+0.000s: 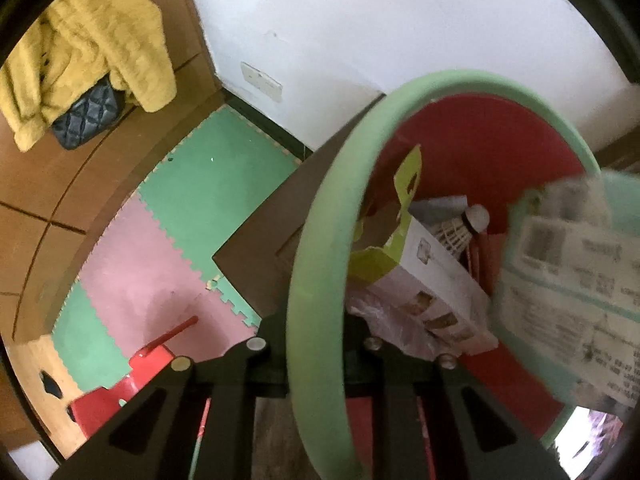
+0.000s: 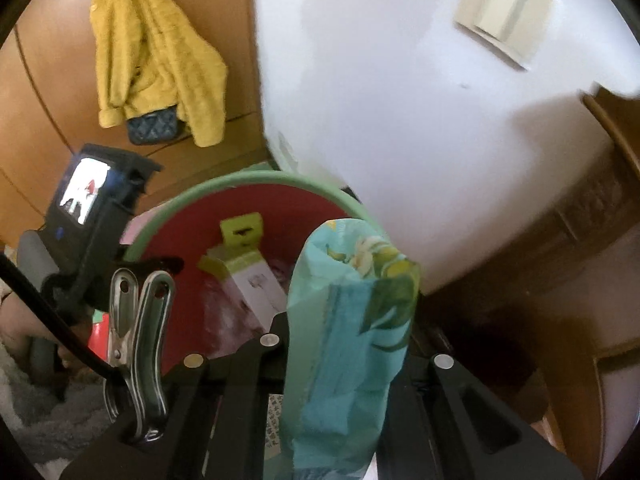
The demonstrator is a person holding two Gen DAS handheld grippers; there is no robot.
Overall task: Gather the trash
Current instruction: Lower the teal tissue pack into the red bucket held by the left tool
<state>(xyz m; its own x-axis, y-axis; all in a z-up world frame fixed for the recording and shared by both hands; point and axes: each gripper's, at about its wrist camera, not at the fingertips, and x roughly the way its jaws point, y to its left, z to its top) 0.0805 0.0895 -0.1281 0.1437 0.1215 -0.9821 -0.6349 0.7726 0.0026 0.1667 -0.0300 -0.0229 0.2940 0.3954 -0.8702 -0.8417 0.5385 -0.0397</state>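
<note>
On foam mats, the green-rimmed bin (image 1: 316,240) holds a carton (image 1: 432,280) (shuttlecock (image 1: 464,228) too)

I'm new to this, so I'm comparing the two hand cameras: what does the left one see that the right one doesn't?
Left only: foam floor mats, a shuttlecock in the bin, a red dustpan.
Right only: the teal wrapper shut in the right gripper, a metal clip.
Both: the bin held by the left gripper, the box inside, a yellow coat.

Ahead-left of my hand-held gripper a yellow jacket (image 1: 86,56) over a quilted dark bag (image 1: 89,117), green-and-pink foam floor mats (image 1: 188,216) below, white wall (image 1: 380,20) straight ahead
</note>
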